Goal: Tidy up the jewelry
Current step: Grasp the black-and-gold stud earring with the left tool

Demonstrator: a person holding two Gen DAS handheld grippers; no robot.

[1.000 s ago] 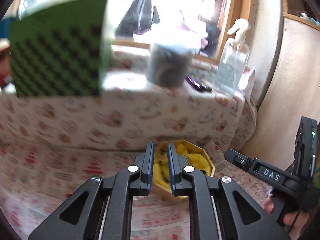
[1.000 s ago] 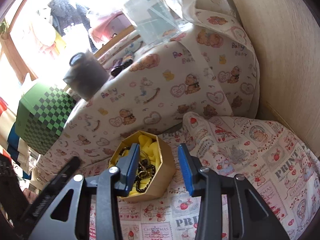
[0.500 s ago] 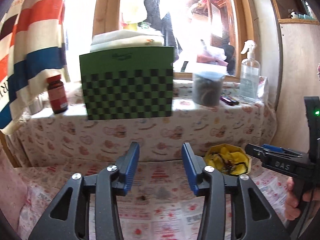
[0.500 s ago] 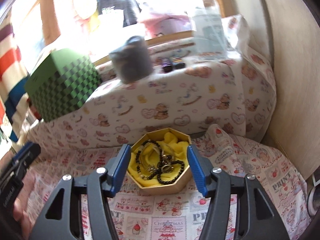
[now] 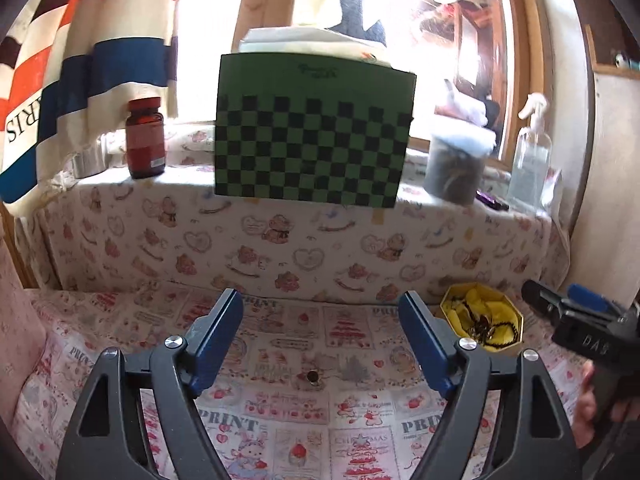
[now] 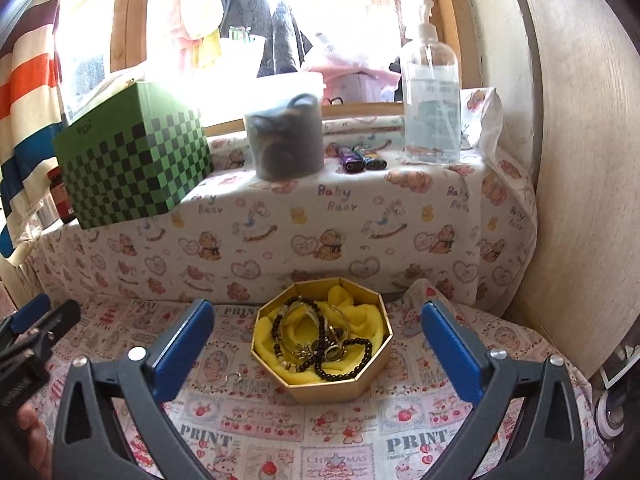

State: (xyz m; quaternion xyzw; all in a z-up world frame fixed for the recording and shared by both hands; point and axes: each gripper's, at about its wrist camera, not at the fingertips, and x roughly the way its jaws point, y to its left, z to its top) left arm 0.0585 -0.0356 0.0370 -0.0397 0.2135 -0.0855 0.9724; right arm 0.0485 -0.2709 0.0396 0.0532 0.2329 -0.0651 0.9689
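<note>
Right wrist: both tongs [image 6: 316, 344] [image 5: 320, 340] released; box [image 6: 320, 384] holds, seemingly, beads [image 6: 344, 364].

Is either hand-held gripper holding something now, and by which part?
Nothing is held. The left hand-held gripper and the right hand-held gripper are both open and empty.

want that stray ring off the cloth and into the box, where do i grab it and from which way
The small ring lies flat on the printed cloth, left of the octagonal box. Come straight down with the right gripper, which is open, and pinch across the ring's outer edges; lying flat, it likely offers no side to grip.
</note>
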